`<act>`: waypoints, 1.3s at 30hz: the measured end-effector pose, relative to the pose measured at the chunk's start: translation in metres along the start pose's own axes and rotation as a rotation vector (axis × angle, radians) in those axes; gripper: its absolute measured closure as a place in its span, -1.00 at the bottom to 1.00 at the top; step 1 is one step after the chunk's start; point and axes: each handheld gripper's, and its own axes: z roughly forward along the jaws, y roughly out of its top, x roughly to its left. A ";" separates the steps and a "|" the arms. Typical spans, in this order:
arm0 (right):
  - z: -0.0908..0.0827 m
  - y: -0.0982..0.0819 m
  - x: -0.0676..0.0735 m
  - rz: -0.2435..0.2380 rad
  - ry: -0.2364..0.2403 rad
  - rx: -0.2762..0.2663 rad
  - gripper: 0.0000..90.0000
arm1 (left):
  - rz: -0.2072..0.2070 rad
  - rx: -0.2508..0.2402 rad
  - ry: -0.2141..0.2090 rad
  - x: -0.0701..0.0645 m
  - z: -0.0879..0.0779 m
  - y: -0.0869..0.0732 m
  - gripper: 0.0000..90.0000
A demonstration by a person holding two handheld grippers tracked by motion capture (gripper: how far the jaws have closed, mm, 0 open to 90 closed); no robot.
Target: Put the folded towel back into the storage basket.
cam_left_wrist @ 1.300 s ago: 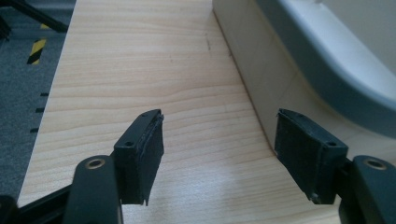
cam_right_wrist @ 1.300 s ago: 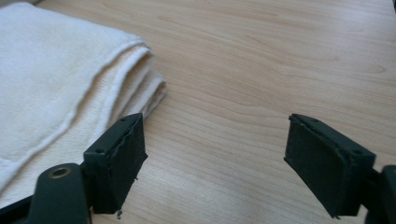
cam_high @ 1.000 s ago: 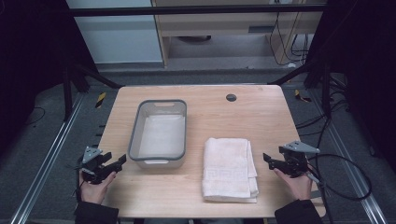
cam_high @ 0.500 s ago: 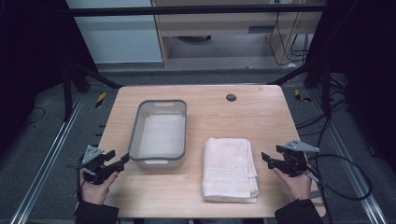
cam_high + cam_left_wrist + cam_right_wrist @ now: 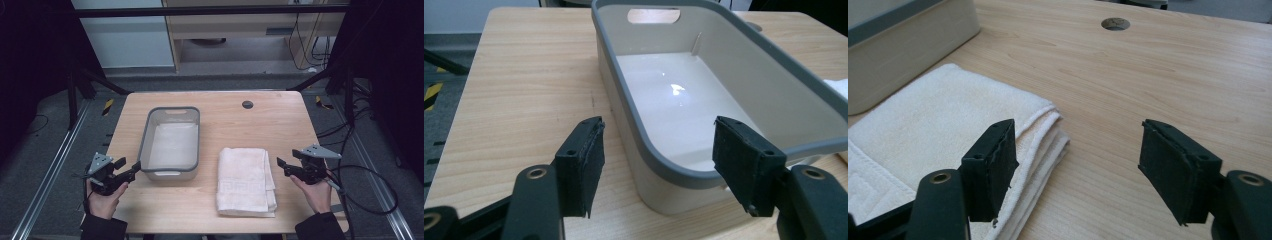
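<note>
While both grippers hover at the bench's near edge:
Bench [image 5: 280, 120]: light wood.
Tub [image 5: 145, 137]: grey-rimmed, empty, left of centre.
Towel [image 5: 245, 180]: folded, beside tub.
Left gripper [image 5: 131, 171]: spread, at tub's near corner.
Right gripper [image 5: 281, 166]: spread, holding nothing.

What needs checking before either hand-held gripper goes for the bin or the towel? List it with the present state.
1. Left hand-held gripper open, nothing between its jaws: ok.
2. Right hand-held gripper open, nothing held: ok.
3. Grey-rimmed bin upright on the table, nothing inside: ok.
4. Left hand-held gripper lined up with the bin's near corner, not touching it: ok.
5. Folded white towel flat beside the bin, apart from it: ok.
6. Right jaws around the towel's edge: not ok; they stand off to its right side, short of it.
</note>
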 end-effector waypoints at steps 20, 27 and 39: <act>-0.006 0.026 -0.004 0.023 0.031 -0.044 -0.28 | 0.064 -0.012 -0.029 -0.024 0.005 0.022 -0.20; -0.003 0.038 0.000 0.029 0.056 -0.059 -0.26 | 0.086 -0.023 -0.067 -0.043 0.010 0.031 -0.21; 0.005 0.045 0.005 0.039 0.087 -0.065 -0.22 | 0.144 -0.013 -0.120 -0.077 0.021 0.037 -0.21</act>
